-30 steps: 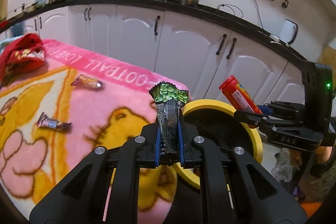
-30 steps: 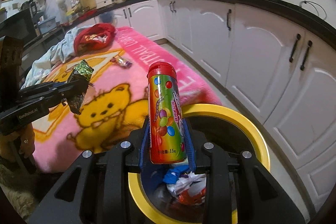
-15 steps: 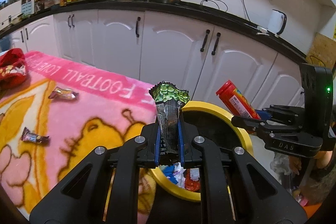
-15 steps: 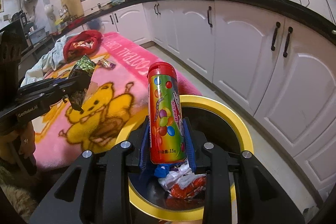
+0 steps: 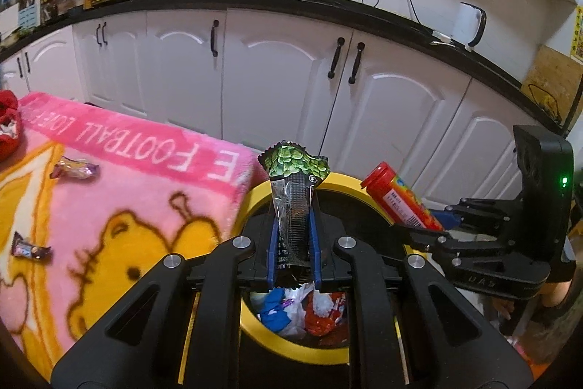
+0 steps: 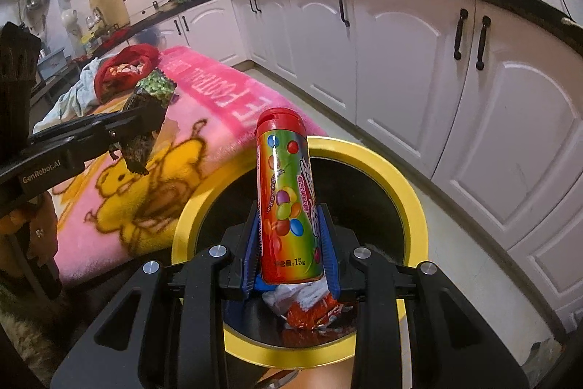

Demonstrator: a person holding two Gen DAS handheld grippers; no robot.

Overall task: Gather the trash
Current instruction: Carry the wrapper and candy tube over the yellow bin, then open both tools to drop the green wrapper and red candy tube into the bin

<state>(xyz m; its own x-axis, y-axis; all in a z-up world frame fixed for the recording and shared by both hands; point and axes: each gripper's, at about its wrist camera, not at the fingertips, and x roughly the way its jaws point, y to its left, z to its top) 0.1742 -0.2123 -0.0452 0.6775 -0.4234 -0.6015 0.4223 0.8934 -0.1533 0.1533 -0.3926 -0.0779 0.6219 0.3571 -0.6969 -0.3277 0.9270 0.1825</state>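
My left gripper (image 5: 293, 243) is shut on a green and black snack wrapper (image 5: 293, 192) and holds it upright over the near rim of the yellow-rimmed black bin (image 5: 349, 185). My right gripper (image 6: 291, 243) is shut on a red-capped candy tube (image 6: 286, 192), held over the bin (image 6: 404, 185). The tube also shows in the left wrist view (image 5: 399, 201), and the wrapper in the right wrist view (image 6: 147, 112). Crumpled wrappers (image 5: 302, 310) lie inside the bin. Two candy wrappers (image 5: 74, 168) (image 5: 27, 248) lie on the pink blanket (image 5: 120, 185).
White kitchen cabinets (image 5: 277, 90) run behind the bin under a black counter with pots. A red cloth (image 6: 127, 68) lies at the blanket's far end. The floor (image 6: 473, 243) lies right of the bin.
Both grippers have moved from above the blanket's edge to over the bin, each keeping its item. The trash inside the bin has come into view.
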